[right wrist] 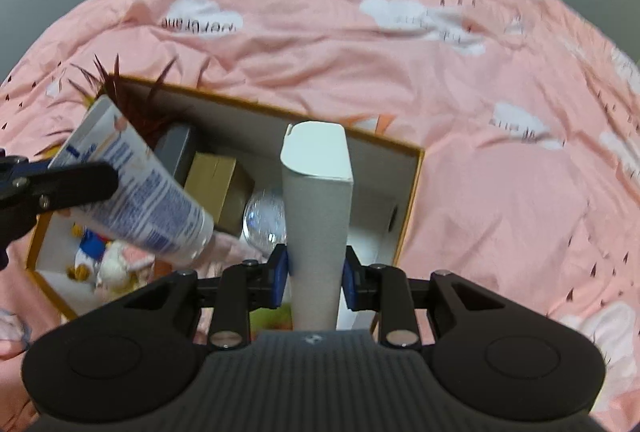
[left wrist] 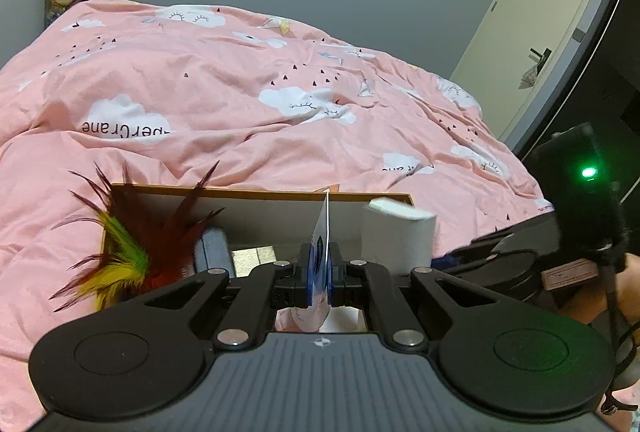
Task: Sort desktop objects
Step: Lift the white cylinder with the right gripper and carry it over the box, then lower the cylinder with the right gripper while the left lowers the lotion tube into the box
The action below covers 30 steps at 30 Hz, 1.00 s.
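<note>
White carton (right wrist: pixel 318 208) stands clamped in the right gripper (right wrist: pixel 316 274) above the open box (right wrist: pixel 412 188); left gripper (left wrist: pixel 319 272) pinches a tube (right wrist: pixel 136 192).

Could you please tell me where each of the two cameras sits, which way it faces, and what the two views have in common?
Left wrist: sits on the left gripper, facing forward and slightly down over the box toward the pink duvet and door; its fingers pinch a tube seen edge-on.
Right wrist: sits on the right gripper, facing steeply down into the box; its fingers clamp a white carton, and the left gripper holding the tube shows at left.
Shared: box, feathers, carton, tube, duvet.
</note>
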Available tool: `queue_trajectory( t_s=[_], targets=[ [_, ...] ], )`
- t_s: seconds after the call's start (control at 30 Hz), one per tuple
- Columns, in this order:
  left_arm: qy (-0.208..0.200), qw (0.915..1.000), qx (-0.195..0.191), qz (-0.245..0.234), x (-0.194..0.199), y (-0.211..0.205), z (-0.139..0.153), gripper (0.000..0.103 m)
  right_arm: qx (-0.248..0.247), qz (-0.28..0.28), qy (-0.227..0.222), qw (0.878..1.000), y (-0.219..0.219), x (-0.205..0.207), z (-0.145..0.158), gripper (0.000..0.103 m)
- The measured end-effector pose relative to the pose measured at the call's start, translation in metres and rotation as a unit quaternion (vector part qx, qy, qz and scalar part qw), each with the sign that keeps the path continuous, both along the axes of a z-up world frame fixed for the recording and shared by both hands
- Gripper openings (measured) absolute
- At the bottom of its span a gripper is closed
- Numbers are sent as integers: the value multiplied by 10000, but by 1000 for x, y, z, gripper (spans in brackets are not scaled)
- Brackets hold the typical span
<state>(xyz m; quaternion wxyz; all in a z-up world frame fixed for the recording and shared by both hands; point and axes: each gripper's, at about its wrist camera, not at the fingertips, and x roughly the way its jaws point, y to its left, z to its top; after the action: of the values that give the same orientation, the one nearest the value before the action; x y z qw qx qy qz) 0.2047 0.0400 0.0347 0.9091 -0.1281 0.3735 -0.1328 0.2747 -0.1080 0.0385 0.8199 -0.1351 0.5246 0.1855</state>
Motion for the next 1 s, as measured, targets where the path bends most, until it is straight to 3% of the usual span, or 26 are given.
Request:
queue_trajectory(
  t_s=[0.13, 0.57, 0.77, 0.9, 1.0],
  targets=[
    [10, 10000, -14, 7, 0, 0, -1, 6, -172, -117, 197, 9996, 5, 11, -18, 29],
    [16, 10000, -41, -47, 0, 3, -5, 6, -573, -613, 6, 9965, 26, 25, -45, 29],
    [0, 10000, -47, 15, -1, 7, -4, 6, -980, -399, -453, 9934, 28, 20, -44, 32],
    [3, 10000, -48, 6, -1, 7, -4, 6, -775, -35, -387, 9962, 23, 18, -43, 32],
    [5, 10000, -49, 4, 0, 6, -4, 6, -688, 399, -611, 9950, 21, 10, -43, 31]
  ],
)
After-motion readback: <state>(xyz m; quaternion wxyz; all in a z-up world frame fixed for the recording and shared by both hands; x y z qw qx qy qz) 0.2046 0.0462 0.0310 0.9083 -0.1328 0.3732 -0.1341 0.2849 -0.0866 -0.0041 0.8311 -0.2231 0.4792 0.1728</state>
